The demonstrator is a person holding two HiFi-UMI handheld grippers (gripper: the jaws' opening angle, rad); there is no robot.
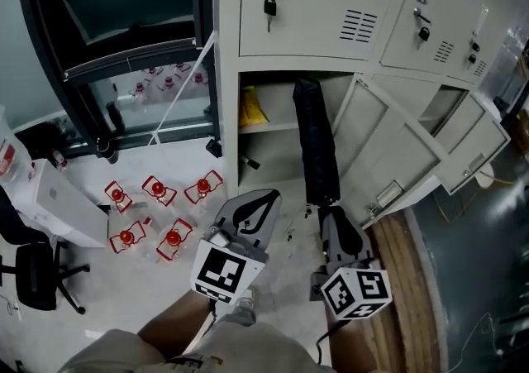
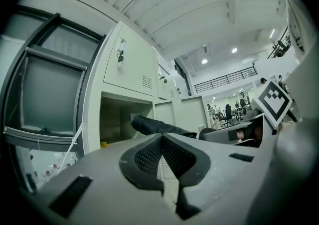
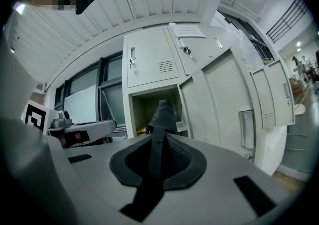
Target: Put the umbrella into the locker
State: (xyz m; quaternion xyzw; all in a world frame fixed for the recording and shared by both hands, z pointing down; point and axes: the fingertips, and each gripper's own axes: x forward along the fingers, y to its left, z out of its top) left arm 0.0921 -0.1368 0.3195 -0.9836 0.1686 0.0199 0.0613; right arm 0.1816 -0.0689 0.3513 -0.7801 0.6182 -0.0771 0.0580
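Left tongs [image 1: 258, 204] are held low in front of the body, pointing forward, with the jaws pressed together and nothing between them. The left marker cube [image 1: 221, 270] faces the head camera, and the left forearm [image 1: 173, 326] comes in from the bottom edge. Right tongs [image 1: 334, 218] sit near them on the right, not touching, jaws clamped on the near end of the umbrella [image 1: 316, 140], a dark strip of it running between the pads; the right marker cube [image 1: 357, 290] is at the rear end.
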